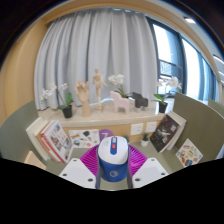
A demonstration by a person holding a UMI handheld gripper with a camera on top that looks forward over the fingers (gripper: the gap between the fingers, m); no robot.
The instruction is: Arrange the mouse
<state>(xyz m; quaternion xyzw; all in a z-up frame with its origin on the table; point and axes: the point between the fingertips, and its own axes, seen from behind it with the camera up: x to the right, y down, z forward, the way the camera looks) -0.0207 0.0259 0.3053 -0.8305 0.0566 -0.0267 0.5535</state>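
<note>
I judge the step in hand to be the carry: the mouse (113, 160), white on top with a blue body, sits between the fingers of my tool (113, 172), and both magenta pads (90, 163) press against its flanks. The tool is therefore closed onto the mouse, holding it nose-forward along the fingers. Whether the mouse rests on anything underneath cannot be determined; the area below it is hidden.

Next move, as I judge it: bring the mouse down onto a bare patch of the worktop (125, 133) ahead, align it square to the edge, lower until it bears its own weight, then widen the fingers evenly so neither pad drags it out of line.

Surface: the worktop is light-coloured and carries printed cards or booklets, one group (56, 138) ahead to the left, another (167, 130) propped ahead to the right, and one flat card (188, 153) nearer on the right.

Room: beyond the worktop stand white orchids in pots (64, 99), a wooden figure (97, 82) and further potted plants (163, 98). A pale curtain (100, 45) hangs behind them, with windows (185, 55) on the right.
</note>
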